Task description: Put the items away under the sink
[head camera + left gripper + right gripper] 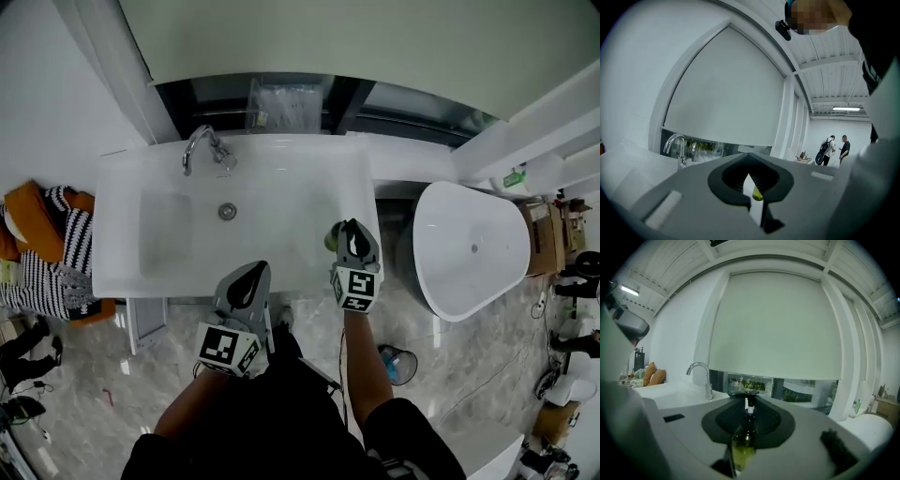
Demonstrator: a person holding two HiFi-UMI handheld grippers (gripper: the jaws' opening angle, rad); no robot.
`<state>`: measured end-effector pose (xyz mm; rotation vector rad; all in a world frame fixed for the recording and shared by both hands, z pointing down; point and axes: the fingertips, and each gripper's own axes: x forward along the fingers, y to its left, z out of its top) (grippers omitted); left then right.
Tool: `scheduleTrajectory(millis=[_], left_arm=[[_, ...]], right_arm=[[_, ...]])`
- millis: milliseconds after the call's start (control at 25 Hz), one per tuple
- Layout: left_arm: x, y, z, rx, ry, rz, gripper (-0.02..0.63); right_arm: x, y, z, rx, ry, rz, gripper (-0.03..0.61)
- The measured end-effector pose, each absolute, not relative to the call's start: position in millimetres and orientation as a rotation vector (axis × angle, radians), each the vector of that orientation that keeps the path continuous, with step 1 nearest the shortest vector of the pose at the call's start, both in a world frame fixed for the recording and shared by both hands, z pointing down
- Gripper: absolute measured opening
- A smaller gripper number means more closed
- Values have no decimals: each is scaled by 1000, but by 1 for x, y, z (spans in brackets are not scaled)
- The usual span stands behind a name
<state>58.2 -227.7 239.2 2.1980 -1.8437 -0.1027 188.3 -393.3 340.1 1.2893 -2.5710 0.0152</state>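
Note:
My right gripper [349, 234] is over the right front part of the white sink [122, 187], shut on a small bottle of yellow-green liquid [331, 240]. In the right gripper view the bottle [743, 446] stands upright between the dark pads [776, 425], its pump top level with the jaw tips [746, 401]. My left gripper [246, 277] is lower and nearer to me, at the sink's front edge. Its jaws [752, 187] are closed to a thin slit with nothing held. Through the slit I see white and a bit of yellow-green.
A chrome faucet [199, 145] rises at the back of the sink. A white bathtub [469, 248] stands to the right, with a blue bin [398, 364] on the marble floor near it. Orange and striped cushions [37, 216] lie at the left. Two people [836, 147] stand far off.

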Motion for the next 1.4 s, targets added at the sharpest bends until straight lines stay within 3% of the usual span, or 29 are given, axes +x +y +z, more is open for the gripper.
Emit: scheduleTrajectory(millis=[680, 1400], left_arm=[[-11, -100, 213, 2244, -1824, -181, 6], [-16, 3, 214, 2212, -1852, -188, 6]], right_arm=[[134, -236, 306, 1336, -2568, 22, 72], [127, -104, 291, 1257, -2633, 3, 72]])
